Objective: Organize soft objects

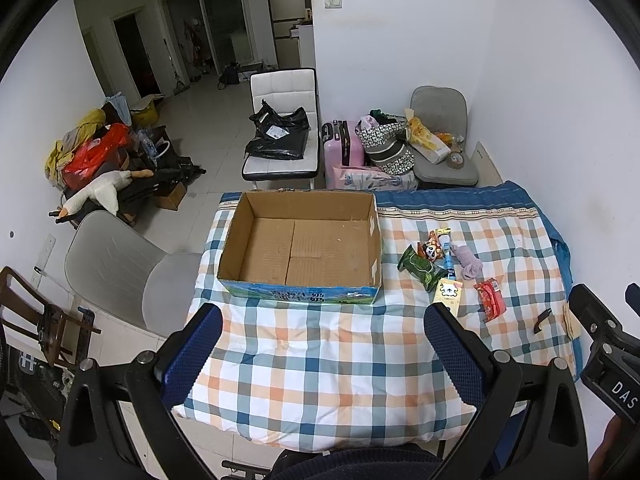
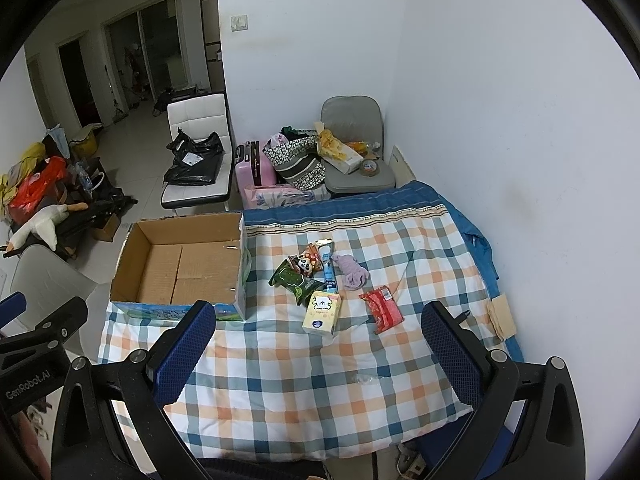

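Lying clustered right of box [image 2: 184, 268]: packets [image 2: 294, 280], tissues [image 2: 322, 312], sock [image 2: 352, 272], red pack [image 2: 382, 306] | sitting empty, likely awaiting them | hovering near, above quilt [image 2: 280, 380]: left gripper [image 1: 320, 344], right gripper [image 2: 316, 344], both spread wide, holding nothing

We see a pink suitcase [image 1: 345, 145] between a white chair [image 1: 282, 128] holding black bags [image 1: 280, 132] and a grey chair [image 1: 444, 136].
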A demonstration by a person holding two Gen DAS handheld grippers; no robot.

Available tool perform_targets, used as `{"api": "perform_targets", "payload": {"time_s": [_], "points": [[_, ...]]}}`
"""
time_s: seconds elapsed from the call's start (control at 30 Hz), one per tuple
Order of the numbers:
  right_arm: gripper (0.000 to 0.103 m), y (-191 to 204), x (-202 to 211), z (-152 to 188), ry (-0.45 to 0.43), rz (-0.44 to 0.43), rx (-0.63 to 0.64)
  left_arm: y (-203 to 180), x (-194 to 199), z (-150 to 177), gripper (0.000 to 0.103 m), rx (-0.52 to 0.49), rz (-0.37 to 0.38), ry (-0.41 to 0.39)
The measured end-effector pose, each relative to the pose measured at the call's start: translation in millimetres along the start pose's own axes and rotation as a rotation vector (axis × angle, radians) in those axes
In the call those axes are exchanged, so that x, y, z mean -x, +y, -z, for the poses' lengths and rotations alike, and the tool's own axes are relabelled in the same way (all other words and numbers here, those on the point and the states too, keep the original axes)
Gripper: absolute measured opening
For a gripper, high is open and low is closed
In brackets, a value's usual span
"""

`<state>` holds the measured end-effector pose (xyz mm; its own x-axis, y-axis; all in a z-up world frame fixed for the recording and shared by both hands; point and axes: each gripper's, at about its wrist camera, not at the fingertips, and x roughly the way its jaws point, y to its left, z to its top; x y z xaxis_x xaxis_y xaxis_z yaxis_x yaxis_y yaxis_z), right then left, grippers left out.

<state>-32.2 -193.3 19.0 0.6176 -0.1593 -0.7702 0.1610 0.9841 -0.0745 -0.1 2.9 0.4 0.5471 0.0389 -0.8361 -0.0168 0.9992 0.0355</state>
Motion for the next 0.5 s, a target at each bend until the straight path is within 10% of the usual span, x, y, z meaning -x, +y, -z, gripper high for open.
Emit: {"api": "perform_targets", "payload": {"time_s": [0.5], "points": [[0.103, -0.8, 0.8, -3.1, 0.003, -0.002, 0.0, -2.3, 1.7, -7.1, 0.103, -0.004, -0.003, -0.002]]}}
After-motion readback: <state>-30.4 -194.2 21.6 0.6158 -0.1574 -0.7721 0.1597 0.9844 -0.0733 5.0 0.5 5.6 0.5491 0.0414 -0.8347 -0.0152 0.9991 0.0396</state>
